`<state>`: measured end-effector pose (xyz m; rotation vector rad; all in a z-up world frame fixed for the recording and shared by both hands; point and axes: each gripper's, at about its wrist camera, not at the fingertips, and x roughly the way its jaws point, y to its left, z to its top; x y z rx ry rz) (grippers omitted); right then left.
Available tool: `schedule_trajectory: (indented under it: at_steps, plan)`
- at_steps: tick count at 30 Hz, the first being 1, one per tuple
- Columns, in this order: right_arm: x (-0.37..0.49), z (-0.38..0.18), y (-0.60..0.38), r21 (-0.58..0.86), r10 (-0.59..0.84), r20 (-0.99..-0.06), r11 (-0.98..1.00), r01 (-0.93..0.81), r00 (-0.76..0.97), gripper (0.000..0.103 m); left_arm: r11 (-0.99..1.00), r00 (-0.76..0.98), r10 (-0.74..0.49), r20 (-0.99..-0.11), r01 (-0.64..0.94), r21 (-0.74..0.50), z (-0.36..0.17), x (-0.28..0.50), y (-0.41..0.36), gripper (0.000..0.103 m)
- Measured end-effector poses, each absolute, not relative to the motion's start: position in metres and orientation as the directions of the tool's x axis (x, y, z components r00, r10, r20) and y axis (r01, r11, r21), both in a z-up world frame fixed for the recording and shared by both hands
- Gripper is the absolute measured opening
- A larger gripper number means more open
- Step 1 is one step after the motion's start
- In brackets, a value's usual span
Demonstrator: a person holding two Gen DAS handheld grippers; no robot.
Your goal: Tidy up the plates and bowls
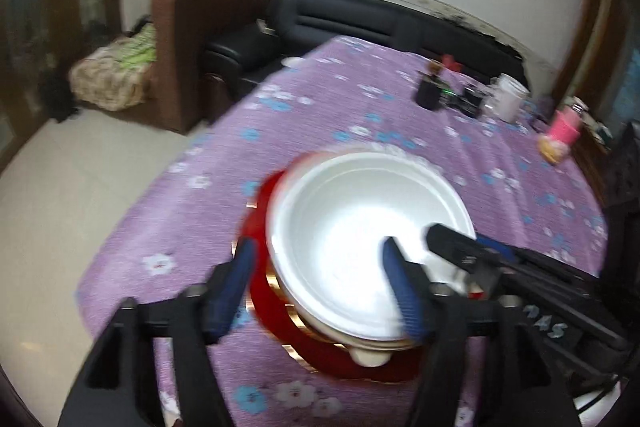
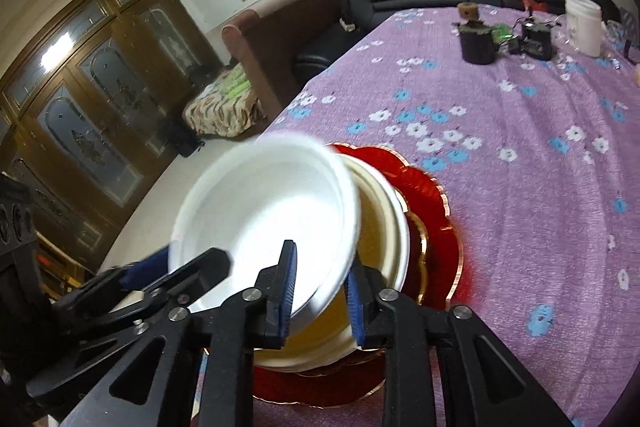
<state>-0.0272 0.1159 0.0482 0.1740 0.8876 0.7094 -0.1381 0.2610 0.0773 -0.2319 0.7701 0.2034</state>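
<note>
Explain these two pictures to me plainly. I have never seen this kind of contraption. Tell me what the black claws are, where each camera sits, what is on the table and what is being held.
The black claws are two-finger grippers, one in each of a person's hands. Each carries a wide-angle camera looking forward along its fingers, hence the curved pictures. One picture is from the left gripper, the other from the right gripper; each also glimpses the other.

On the purple flowered tablecloth lies a red plate with a gold rim. On it sits a cream bowl, and a white bowl sits tilted in that.

Both grippers straddle the white bowl's rim with jaws apart, so nothing looks firmly gripped. Farther back stand a dark cup and a white mug.
</note>
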Motion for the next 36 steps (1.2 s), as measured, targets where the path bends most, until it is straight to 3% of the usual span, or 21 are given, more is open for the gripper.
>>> schedule_trajectory:
  at_steps: [3, 18, 27, 30, 32, 36]
  plan:
    - [-0.029, 0.050, 0.106, 0.443, 0.646, -0.629, 0.755, -0.484, 0.432, 0.053, 0.948, 0.712, 0.093, -0.696, -0.277, -0.157, 0.081, -0.146, 0.267, 0.082]
    - [-0.062, 0.069, 0.062, 0.468, 0.670, -0.539, 0.742, -0.479, 0.511, 0.066, 0.949, 0.714, 0.148, -0.685, -0.297, -0.105, 0.085, -0.170, 0.247, 0.083]
    - [-0.081, 0.059, 0.027, 0.482, 0.653, -0.537, 0.757, -0.441, 0.534, 0.069, 0.947, 0.765, 0.227, -0.603, -0.317, -0.047, 0.097, -0.193, 0.222, 0.087]
    - [-0.088, 0.054, 0.018, 0.480, 0.644, -0.534, 0.765, -0.430, 0.548, 0.069, 0.922, 0.793, 0.336, -0.508, -0.387, 0.006, 0.107, -0.209, 0.211, 0.091]
    - [-0.093, 0.053, 0.015, 0.463, 0.632, -0.532, 0.774, -0.432, 0.563, 0.069, 0.890, 0.813, 0.437, -0.385, -0.453, 0.053, 0.119, -0.227, 0.200, 0.103]
    - [-0.105, 0.056, 0.015, 0.410, 0.612, -0.524, 0.791, -0.455, 0.592, 0.070, 0.857, 0.845, 0.515, -0.140, -0.511, 0.066, 0.132, -0.263, 0.180, 0.103]
